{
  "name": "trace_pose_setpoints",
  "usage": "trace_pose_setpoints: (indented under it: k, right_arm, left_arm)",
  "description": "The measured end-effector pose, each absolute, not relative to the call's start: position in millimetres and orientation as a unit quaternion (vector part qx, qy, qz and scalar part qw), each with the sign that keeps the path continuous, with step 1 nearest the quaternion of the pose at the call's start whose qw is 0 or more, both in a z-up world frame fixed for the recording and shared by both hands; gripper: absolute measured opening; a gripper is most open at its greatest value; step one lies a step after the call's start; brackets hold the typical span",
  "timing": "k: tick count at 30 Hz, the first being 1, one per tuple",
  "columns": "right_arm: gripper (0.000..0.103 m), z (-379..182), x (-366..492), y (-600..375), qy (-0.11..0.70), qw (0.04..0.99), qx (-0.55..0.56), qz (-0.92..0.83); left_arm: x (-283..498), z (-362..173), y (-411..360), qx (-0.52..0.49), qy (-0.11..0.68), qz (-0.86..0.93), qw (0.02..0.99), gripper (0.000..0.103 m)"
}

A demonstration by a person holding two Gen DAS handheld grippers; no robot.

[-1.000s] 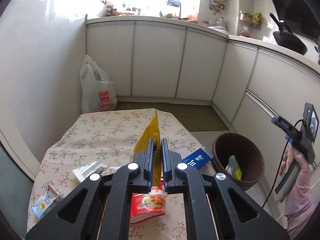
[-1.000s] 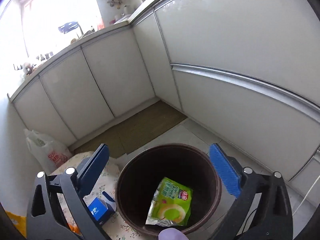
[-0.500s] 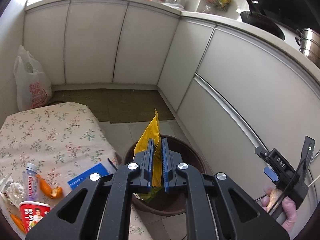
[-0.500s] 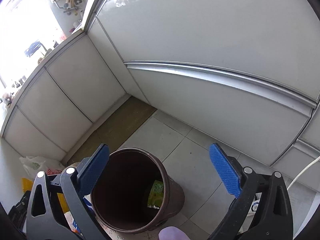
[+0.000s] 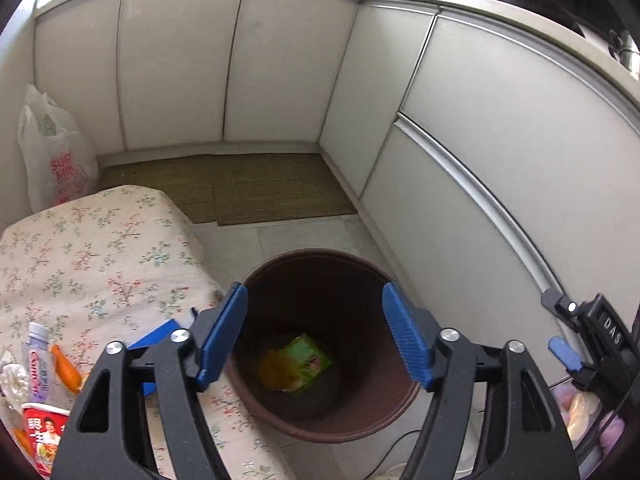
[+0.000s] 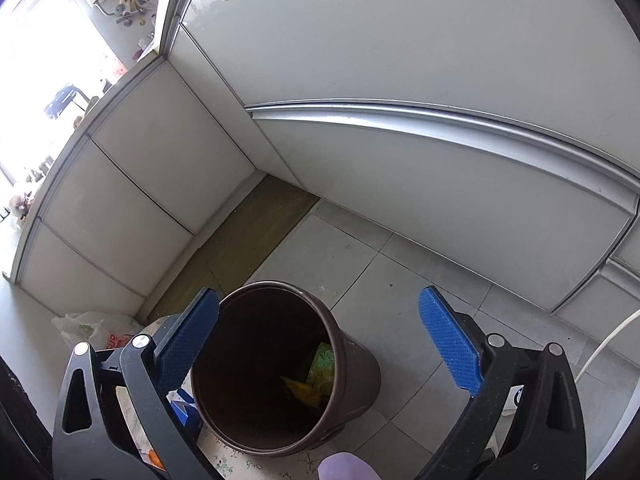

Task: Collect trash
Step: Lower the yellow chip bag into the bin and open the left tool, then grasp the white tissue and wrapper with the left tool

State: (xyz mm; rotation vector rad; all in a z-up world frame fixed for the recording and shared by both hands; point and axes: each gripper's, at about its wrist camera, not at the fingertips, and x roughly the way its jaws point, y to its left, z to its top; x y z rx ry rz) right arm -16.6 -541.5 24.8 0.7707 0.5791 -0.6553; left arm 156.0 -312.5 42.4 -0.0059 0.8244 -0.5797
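Observation:
A brown round bin point(image 5: 376, 276) stands on the floor beside the floral table. At its bottom lie a yellow wrapper point(image 5: 272, 370) and a green packet point(image 5: 308, 360). My left gripper point(image 5: 316, 334) hangs over the bin's mouth, its jaws opening, with nothing between the blue pads. In the right wrist view the same bin point(image 6: 360, 368) shows the yellow wrapper point(image 6: 302, 390) and green packet point(image 6: 324, 362) inside. My right gripper point(image 6: 318, 342) stands open above the bin and holds nothing.
On the floral table point(image 5: 100, 248) lie a small bottle point(image 5: 38, 360), orange peel point(image 5: 66, 368), a red noodle cup point(image 5: 40, 436) and a blue box point(image 5: 156, 338). A white plastic bag point(image 5: 56, 160) leans on the cabinets. A gloved hand point(image 5: 588, 416) holds the other gripper at right.
My left gripper swung from over the table to over the bin, then opened; the yellow wrapper it held now lies in the bin. The right gripper's view shifted, and it stays open.

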Motion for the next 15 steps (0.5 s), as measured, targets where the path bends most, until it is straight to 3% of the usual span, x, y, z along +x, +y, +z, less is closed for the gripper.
trace_pose_setpoints:
  k: [4, 15]
  right_arm:
    - [0.096, 27, -7, -530, 0.285, 0.838, 0.353, -0.304]
    - [0.096, 26, 57, -447, 0.367, 0.869, 0.23, -0.239]
  left_arm:
    - [144, 42, -282, 0.004, 0.392, -0.245, 0.887, 0.086]
    - [91, 17, -149, 0.036, 0.411, -0.165, 0.896, 0.091]
